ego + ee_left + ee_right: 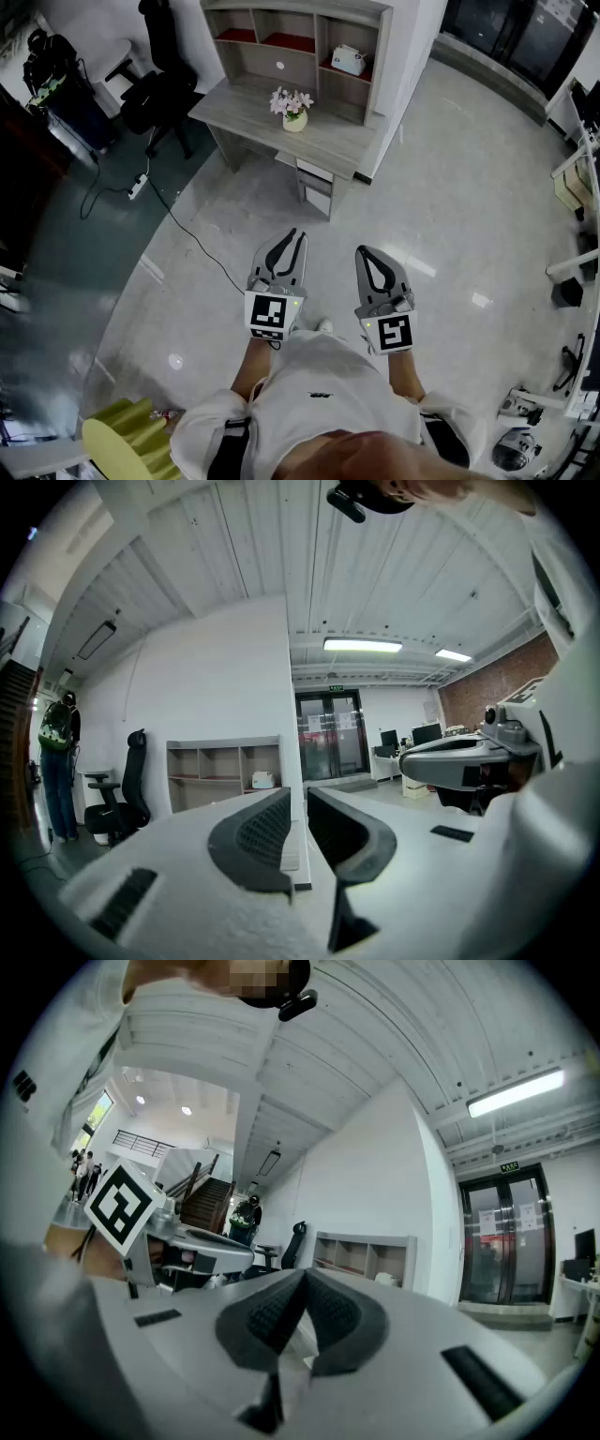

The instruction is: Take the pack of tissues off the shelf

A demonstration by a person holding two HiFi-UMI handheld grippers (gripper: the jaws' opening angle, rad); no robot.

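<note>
The white pack of tissues (348,60) lies in the right-hand compartment of the wooden shelf (300,33) at the back of a desk (281,122). It shows small in the left gripper view (262,779) and in the right gripper view (385,1279). Both grippers are held side by side at waist height over the floor, well short of the desk. My left gripper (298,234) has its jaws almost together, with only a thin slit between them and nothing in it. My right gripper (362,251) has its jaws touching at the tips, also with nothing held.
A pot of pink flowers (293,111) stands on the desk in front of the shelf. A black office chair (155,94) is left of the desk, and a cable with a power strip (138,186) runs over the floor. A person with a backpack (58,752) stands far left.
</note>
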